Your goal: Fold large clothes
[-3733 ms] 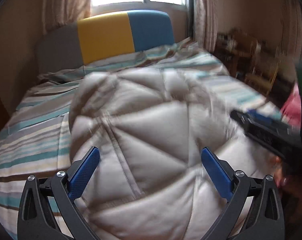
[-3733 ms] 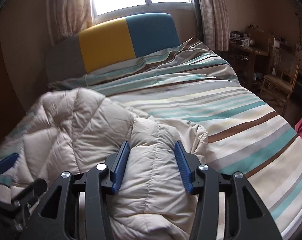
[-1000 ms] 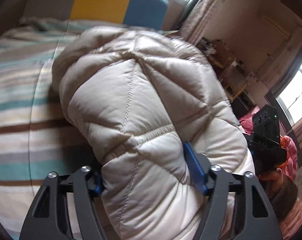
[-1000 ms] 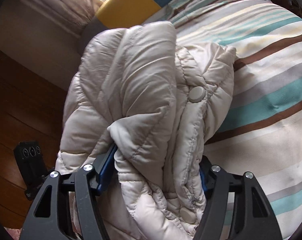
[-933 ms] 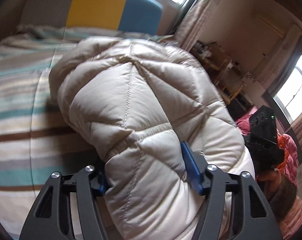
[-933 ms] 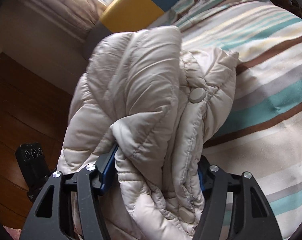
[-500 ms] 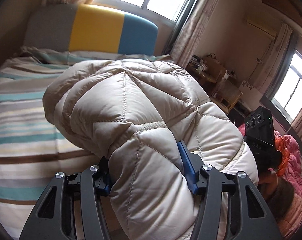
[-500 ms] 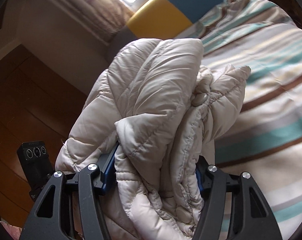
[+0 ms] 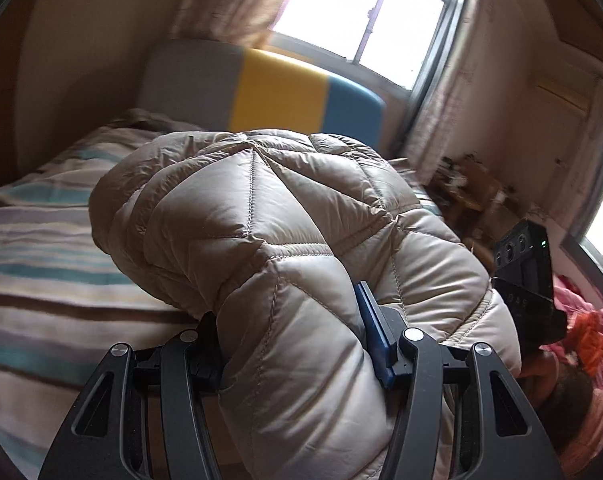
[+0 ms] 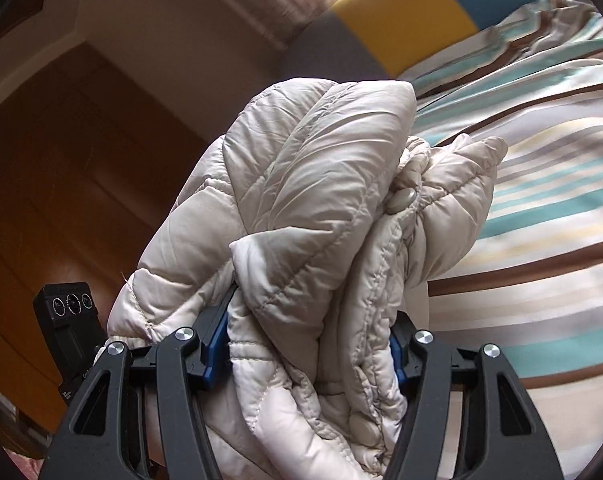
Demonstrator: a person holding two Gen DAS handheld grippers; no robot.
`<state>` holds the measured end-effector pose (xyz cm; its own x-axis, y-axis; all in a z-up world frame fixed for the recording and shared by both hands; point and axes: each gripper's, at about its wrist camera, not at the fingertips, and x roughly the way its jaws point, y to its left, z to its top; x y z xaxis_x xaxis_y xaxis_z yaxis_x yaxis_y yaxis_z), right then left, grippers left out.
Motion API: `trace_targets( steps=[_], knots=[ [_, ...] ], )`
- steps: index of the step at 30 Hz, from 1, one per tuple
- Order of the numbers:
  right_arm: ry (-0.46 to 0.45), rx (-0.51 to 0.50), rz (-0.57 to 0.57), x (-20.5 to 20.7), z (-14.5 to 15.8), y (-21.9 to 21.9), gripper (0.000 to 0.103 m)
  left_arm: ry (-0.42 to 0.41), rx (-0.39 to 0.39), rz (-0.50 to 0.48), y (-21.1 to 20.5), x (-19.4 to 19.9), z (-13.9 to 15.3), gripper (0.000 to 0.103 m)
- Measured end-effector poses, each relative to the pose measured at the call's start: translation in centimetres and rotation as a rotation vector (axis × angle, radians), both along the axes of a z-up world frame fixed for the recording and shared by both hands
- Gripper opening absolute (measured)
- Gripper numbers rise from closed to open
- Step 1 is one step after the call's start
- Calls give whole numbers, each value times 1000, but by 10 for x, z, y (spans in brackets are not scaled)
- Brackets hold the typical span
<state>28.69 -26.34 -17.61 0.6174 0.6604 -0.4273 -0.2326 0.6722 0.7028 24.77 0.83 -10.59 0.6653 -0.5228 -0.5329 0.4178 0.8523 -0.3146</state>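
A cream quilted puffer jacket (image 9: 261, 240) is bunched up and lifted clear of the striped bed (image 9: 33, 248). My left gripper (image 9: 289, 340) is shut on a thick fold of it, the blue pads pressed into the padding. In the right wrist view the same jacket (image 10: 309, 200) shows its button edge, and my right gripper (image 10: 305, 344) is shut on another thick fold. Each gripper's black body shows at the edge of the other's view, the right gripper (image 9: 525, 280) and the left gripper (image 10: 69, 320).
The bed has a striped cover (image 10: 541, 200) and a grey, yellow and blue headboard (image 9: 277, 96) under a bright window (image 9: 365, 32). A wooden wardrobe (image 10: 61, 200) stands on one side. Cluttered furniture (image 9: 469, 192) and pink cloth (image 9: 589, 332) lie on the other.
Both grippers have carried the jacket up and along the bed, with the views tilting toward the headboard and window. The grips on the jacket stay the same.
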Motion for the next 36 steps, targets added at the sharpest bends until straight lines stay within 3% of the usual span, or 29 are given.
trace_targets(
  steps=[4, 8, 10, 14, 18, 22, 26, 28, 32, 36],
  knots=[
    [11, -63, 47, 19, -14, 38, 60, 41, 4, 97, 47, 0, -18, 55],
    [9, -229, 30, 34, -25, 65, 64, 111, 12, 191, 78, -4, -48, 59],
    [17, -293, -18, 30, -34, 62, 68, 108, 37, 215, 78, -9, -54, 68],
    [54, -343, -142, 16, -47, 46, 75, 54, 130, 230, 68, -29, -64, 70],
    [67, -455, -190, 6, -63, 46, 78, 27, 201, 244, 53, -29, -69, 74],
    [121, -444, -225, 14, -71, 40, 83, 21, 296, 265, 39, -20, -72, 75],
    [99, -538, -243, 14, -61, 50, 83, 32, 302, 273, 40, -21, -67, 77],
    [100, -567, -261, 8, -56, 58, 83, 52, 288, 320, 42, -24, -58, 89],
    [106, -572, -292, -2, -48, 61, 85, 95, 184, 352, 47, -33, -46, 92],
    [108, -598, -317, -26, -37, 68, 88, 130, 199, 358, 42, -41, -55, 96]
  ],
)
